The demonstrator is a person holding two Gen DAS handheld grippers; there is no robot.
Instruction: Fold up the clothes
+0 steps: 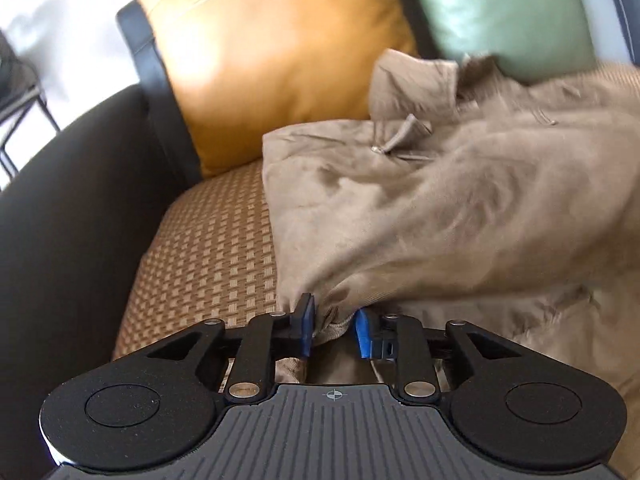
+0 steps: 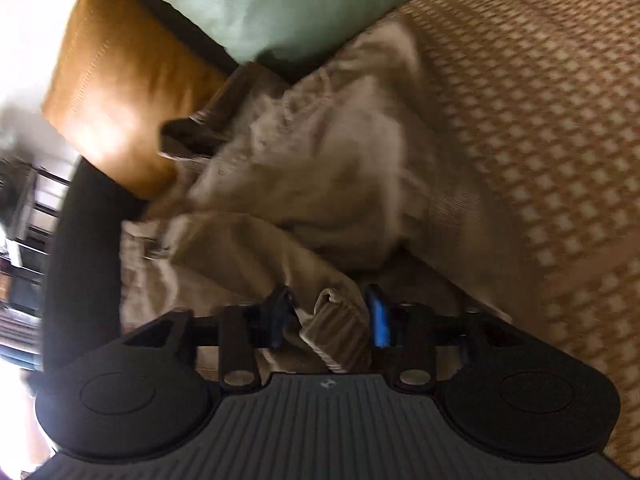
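Seen from the left wrist, a dark sofa arm (image 1: 80,208) runs down the left side, with an orange cushion (image 1: 272,64) and a green cushion (image 1: 504,12) propped along the back edge of the sofa; the green one is cut off at the top. The woven seat (image 1: 200,256) shows bare only at its left edge. The rest is covered by a beige garment (image 1: 420,208), crumpled and blurred toward the right, so its shape is hard to read; a small tab or loop stands up near its middle. The left gripper (image 1: 334,330) sits at the garment's near edge, jaws narrow, with a bunched fold of cloth between the blue pads (image 1: 306,330). The fold touches the left pad, but whether the right pad presses on it is not clear.

The right wrist view is rolled and heavily smeared. The orange cushion (image 2: 120,92) lies at the left, the green cushion (image 2: 280,4) along the top, and the seat (image 2: 540,140) fills the right. The garment (image 2: 300,184) runs as a heap from the cushions down to the right gripper (image 2: 330,320). Its jaws stand about half open, with a ribbed hem or cuff lying between the pads (image 2: 378,322), gaps showing on both sides. Clutter past the sofa arm at far left is too blurred to name.
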